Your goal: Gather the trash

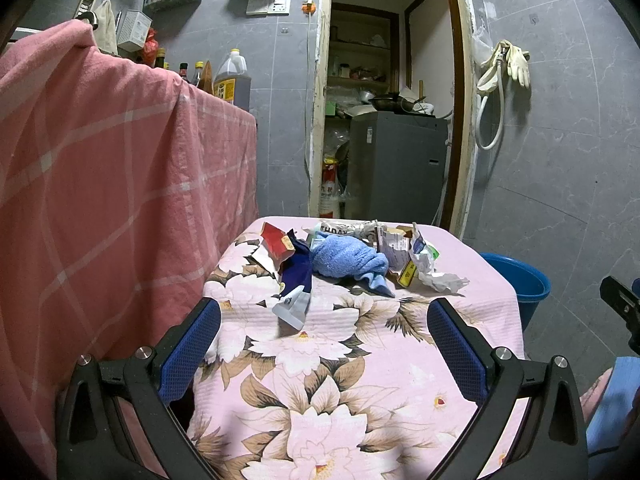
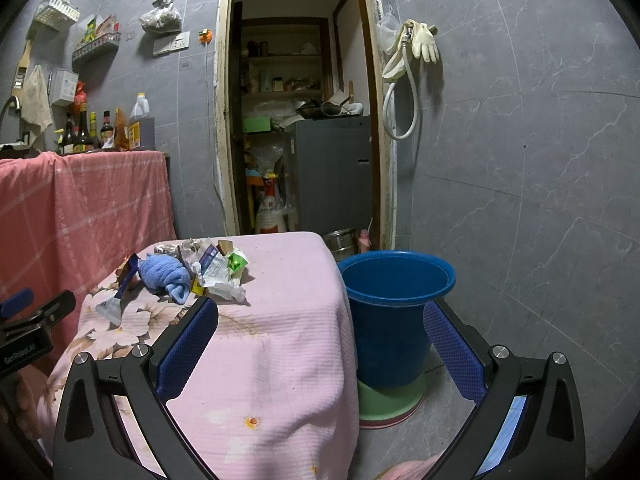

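I am holding both my left gripper (image 1: 324,332) and right gripper (image 2: 320,332) spread, eyeing the far crumpled white paper wrapper (image 1: 434,276): light, crushable, best pinched at its near bulge.

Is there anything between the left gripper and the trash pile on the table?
Nothing visible. The left gripper is open, above bare floral cloth, and the squeezed tube lies nearest, ahead between its fingers. The blue towel sits amid the trash pile behind it.

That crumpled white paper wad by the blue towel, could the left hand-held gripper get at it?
Probably yes: the left hand-held gripper is open, and only bare flowered tablecloth lies before the crumpled white paper wad.
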Demonstrator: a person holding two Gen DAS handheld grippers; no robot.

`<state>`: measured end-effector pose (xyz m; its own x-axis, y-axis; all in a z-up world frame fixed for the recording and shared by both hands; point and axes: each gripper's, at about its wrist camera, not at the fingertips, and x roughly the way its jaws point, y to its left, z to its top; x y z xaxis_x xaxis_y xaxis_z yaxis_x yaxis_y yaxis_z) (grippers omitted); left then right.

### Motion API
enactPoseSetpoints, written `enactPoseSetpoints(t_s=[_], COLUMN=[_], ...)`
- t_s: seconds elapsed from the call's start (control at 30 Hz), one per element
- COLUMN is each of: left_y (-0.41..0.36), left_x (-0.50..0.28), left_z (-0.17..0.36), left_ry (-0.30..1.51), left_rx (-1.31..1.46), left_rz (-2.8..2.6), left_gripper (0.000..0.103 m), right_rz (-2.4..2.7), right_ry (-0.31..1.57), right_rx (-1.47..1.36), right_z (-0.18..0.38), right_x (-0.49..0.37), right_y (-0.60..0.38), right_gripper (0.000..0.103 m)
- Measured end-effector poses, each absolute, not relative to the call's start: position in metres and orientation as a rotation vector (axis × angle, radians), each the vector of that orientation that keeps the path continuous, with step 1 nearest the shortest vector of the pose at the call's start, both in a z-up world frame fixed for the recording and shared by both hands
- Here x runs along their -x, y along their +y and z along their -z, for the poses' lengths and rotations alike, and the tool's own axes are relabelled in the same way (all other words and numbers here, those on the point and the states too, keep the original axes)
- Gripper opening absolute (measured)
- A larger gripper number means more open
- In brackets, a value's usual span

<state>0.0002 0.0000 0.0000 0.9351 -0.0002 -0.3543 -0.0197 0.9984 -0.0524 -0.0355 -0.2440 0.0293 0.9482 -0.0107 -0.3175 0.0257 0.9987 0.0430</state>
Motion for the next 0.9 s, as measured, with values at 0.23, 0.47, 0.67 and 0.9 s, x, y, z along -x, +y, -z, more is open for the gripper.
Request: enactPoseSetpoints(t_s=[0.23, 0.47, 0.67, 0.9], left_y=[0.0000, 0.0000, 0.0000, 0.0000], left_x=[-0.0002, -0.0001, -0.0001, -0.0002], left_z=[0.0000, 0.0000, 0.0000, 0.0000], left_ry=[0.363, 0.364, 0.364, 0.365], left_rx=[0.056, 0.056, 0.055, 0.056], left_rz=[-0.010, -0.010, -0.009, -0.010], left_gripper=[0.101, 0.101, 0.101, 0.101], right_rz=[0.019, 0.020, 0.021, 0.020], right_ry=[0.321, 0.320, 0.319, 0.322], right_rx=[-0.047, -0.046, -0.047, -0.047], right_z=[-0.0303, -0.0299, -0.0298, -0.0300], right_x=[0.0366, 0.0367, 0.0363, 0.0359], right_y=[-0.2439, -0.2444, -0.2444, -0.2444], right_gripper=[0.103, 0.103, 0.103, 0.103])
